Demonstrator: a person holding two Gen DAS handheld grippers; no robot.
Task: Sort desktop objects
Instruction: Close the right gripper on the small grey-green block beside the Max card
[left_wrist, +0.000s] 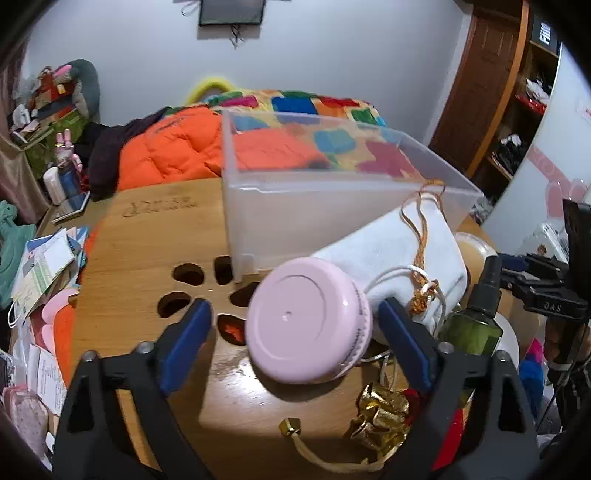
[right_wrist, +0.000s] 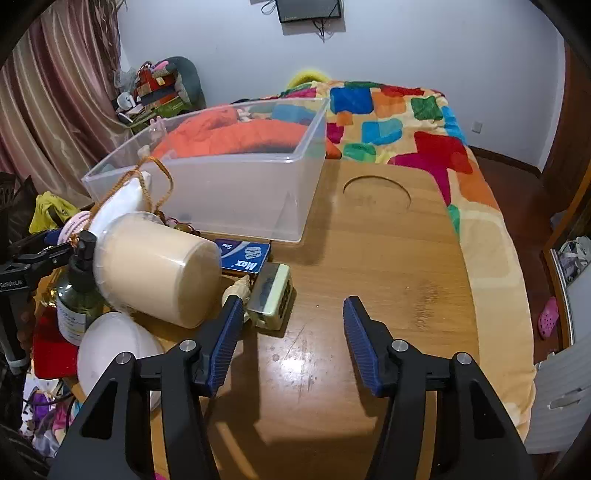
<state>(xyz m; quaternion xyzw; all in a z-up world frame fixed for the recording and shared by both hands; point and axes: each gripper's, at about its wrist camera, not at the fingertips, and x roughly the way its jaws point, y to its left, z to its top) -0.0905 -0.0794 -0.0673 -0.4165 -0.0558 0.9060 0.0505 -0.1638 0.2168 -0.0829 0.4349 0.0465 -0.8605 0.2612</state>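
Note:
In the left wrist view a pink round jar lies on its side on the wooden table, between the fingers of my open left gripper; neither pad visibly touches it. Behind it stand a clear plastic bin, a white pouch with orange cord and a green spray bottle. In the right wrist view my right gripper is open and empty above bare table. Left of it lie a beige tub on its side, a pale green box, a blue card box and the bin.
Gold foil ornaments and a small bell lie at the table's front. A white bowl sits front left in the right wrist view. Papers pile off the left edge. A bed with an orange quilt lies behind the table.

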